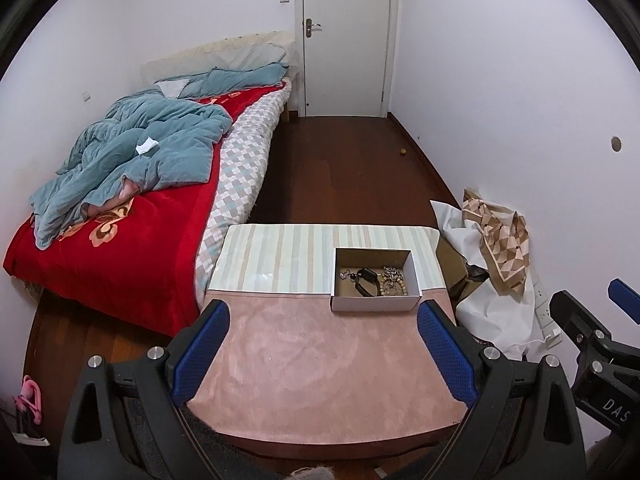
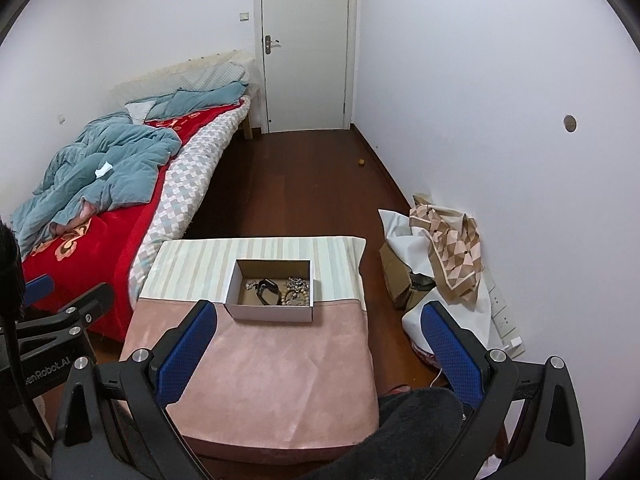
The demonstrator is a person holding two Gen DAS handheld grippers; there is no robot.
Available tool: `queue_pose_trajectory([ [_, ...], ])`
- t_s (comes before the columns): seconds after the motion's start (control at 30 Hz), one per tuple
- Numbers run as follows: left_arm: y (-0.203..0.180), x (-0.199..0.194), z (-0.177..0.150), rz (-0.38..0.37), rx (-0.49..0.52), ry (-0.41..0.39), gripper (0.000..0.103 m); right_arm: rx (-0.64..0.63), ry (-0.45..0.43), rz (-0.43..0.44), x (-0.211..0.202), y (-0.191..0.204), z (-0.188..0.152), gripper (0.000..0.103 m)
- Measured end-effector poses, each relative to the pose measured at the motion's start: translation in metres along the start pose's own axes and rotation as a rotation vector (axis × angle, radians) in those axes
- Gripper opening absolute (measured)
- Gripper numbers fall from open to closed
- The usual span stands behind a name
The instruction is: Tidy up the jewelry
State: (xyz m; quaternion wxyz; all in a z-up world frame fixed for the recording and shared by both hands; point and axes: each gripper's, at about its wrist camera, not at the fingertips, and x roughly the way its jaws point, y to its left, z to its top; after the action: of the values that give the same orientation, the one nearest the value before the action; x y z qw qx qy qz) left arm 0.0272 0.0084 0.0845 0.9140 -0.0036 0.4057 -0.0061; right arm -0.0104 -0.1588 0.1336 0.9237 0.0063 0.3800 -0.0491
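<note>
A small open cardboard box (image 1: 414,271) (image 2: 234,280) stands on a low table covered by a pink cloth (image 1: 320,368) (image 2: 272,380) and a striped cloth (image 1: 276,256). Inside lie a black wristband (image 1: 369,280) (image 2: 267,291), a bead bracelet (image 1: 391,285) (image 2: 294,297), a silver chain (image 1: 391,271) (image 2: 297,281) and a small silver piece (image 1: 345,274) (image 2: 251,285). My left gripper (image 1: 323,354) is open and empty, held above the pink cloth short of the box. My right gripper (image 2: 318,354) is open and empty, over the table's right edge.
A bed (image 1: 120,248) with a red blanket and blue quilt stands left of the table. White bags and a patterned scarf (image 1: 496,240) are piled against the right wall. A closed white door (image 1: 344,36) is at the far end of dark wooden floor.
</note>
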Motion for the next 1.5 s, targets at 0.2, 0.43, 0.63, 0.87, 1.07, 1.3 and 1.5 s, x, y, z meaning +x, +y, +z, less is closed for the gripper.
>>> queue_pose_trajectory([
  [0.2, -0.002, 0.018, 0.009, 0.011, -0.013, 0.0, 0.103, 0.008, -0.008, -0.025, 0.019, -0.005, 0.013, 0.103],
  [0.43, -0.005, 0.045, 0.019, 0.039, -0.016, 0.01, 0.103, 0.012, 0.017, -0.054, 0.058, -0.008, 0.026, 0.103],
  [0.63, -0.007, 0.076, 0.023, 0.068, -0.017, 0.058, 0.103, 0.011, 0.069, -0.066, 0.096, -0.007, 0.027, 0.103],
  [0.87, -0.009, 0.096, 0.023, 0.076, -0.004, 0.097, 0.103, 0.004, 0.113, -0.067, 0.119, -0.006, 0.022, 0.103],
  [1.07, -0.011, 0.101, 0.022, 0.068, -0.003, 0.109, 0.103, -0.003, 0.128, -0.069, 0.125, -0.005, 0.019, 0.103],
  [1.3, -0.01, 0.102, 0.021, 0.055, -0.01, 0.112, 0.103, -0.005, 0.131, -0.069, 0.126, -0.003, 0.019, 0.103],
  [1.5, -0.008, 0.102, 0.021, 0.057, -0.013, 0.11, 0.103, -0.01, 0.134, -0.061, 0.126, 0.001, 0.018, 0.103],
])
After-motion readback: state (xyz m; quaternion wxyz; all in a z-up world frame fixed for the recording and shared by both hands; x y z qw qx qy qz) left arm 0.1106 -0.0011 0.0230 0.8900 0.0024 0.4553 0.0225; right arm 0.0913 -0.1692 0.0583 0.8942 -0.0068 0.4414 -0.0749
